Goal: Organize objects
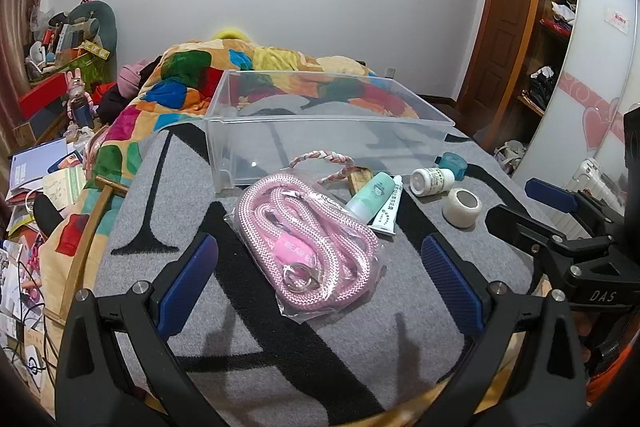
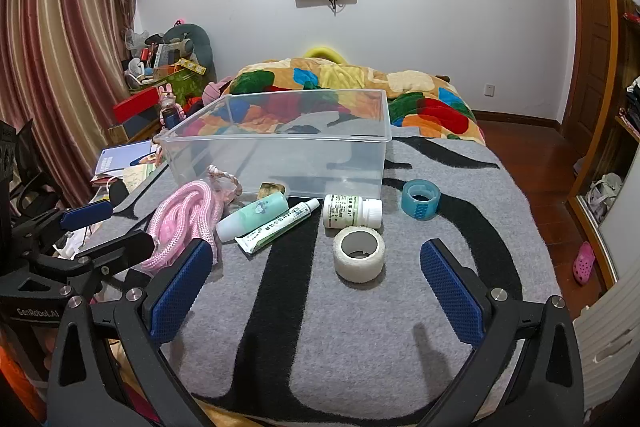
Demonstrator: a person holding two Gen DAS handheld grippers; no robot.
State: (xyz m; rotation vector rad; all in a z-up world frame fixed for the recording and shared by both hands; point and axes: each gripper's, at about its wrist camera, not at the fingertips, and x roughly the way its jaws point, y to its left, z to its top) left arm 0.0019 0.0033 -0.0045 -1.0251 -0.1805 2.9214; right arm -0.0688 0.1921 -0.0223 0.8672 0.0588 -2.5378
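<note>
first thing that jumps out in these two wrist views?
The clear plastic bin, apparently empty, sits mid-bed on the grey-and-black blanket. In front of it lies a row of small items, the bagged pink rope most vivid at the left end. Both hand-held grippers, left and right, are open and hold nothing.

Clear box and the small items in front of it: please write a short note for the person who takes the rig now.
Left gripper: open, holds nothing, over the bagged pink rope.
Right gripper: open, holds nothing, near the white tape roll.
Clear box: nothing visible in it.
In front of it: green bottle, ointment tube, white pill bottle, blue tape roll.
Done: nothing is packed.
Left: move all items into the box.
</note>
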